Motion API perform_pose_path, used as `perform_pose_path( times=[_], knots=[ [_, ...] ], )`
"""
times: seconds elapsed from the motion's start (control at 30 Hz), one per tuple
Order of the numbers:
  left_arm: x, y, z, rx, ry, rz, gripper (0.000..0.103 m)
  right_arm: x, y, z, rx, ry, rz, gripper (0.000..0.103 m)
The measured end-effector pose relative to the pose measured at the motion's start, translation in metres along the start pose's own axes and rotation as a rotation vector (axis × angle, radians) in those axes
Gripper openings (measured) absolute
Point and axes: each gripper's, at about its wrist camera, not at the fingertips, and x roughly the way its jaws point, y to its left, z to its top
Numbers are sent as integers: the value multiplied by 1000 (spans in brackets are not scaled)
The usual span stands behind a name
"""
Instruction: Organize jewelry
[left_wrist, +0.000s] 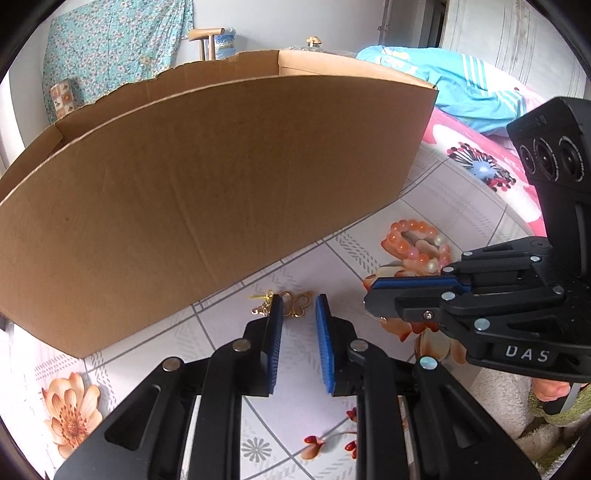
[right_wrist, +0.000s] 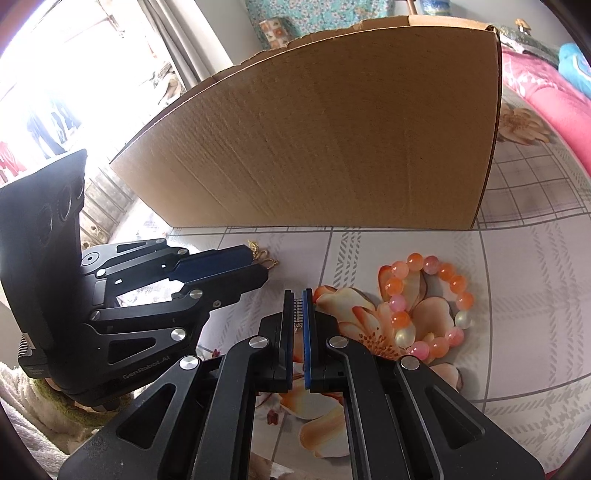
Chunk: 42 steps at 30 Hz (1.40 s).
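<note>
A gold butterfly-shaped piece of jewelry (left_wrist: 295, 305) lies on the floral tablecloth just ahead of my left gripper (left_wrist: 298, 308), which is open with the piece between its fingertips. It also shows in the right wrist view (right_wrist: 263, 257). My right gripper (right_wrist: 297, 306) is shut on a small silver chain (right_wrist: 297, 314), pinched between its pads. The right gripper also shows in the left wrist view (left_wrist: 373, 295). An orange, pink and white bead bracelet (right_wrist: 428, 306) lies on the cloth right of my right gripper, and shows in the left wrist view (left_wrist: 417, 243).
A large open cardboard box (left_wrist: 207, 192) stands just behind the jewelry, its wall close (right_wrist: 332, 140). Pink bedding (left_wrist: 491, 170) and a blue garment (left_wrist: 454, 85) lie at the right. A fuzzy towel (right_wrist: 44, 417) lies near the table's front.
</note>
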Motion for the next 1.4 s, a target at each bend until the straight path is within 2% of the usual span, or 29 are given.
perform_pose_path(
  times=[0.23, 0.8, 1.03, 1.1, 1.4],
  knots=[
    [3, -7, 2, 35, 6, 36, 18, 0, -2, 0, 3, -2, 3, 2],
    [8, -12, 6, 45, 24, 59, 16, 4, -4, 1, 11, -7, 14, 2],
    [8, -12, 5, 35, 22, 50, 14, 5, -5, 2, 12, -8, 16, 2],
    [7, -11, 5, 30, 22, 45, 5, 5, -5, 2, 13, -9, 15, 2],
    [-5, -3, 4, -19, -2, 14, 5, 2, -3, 5, 9, -10, 11, 2]
  ],
)
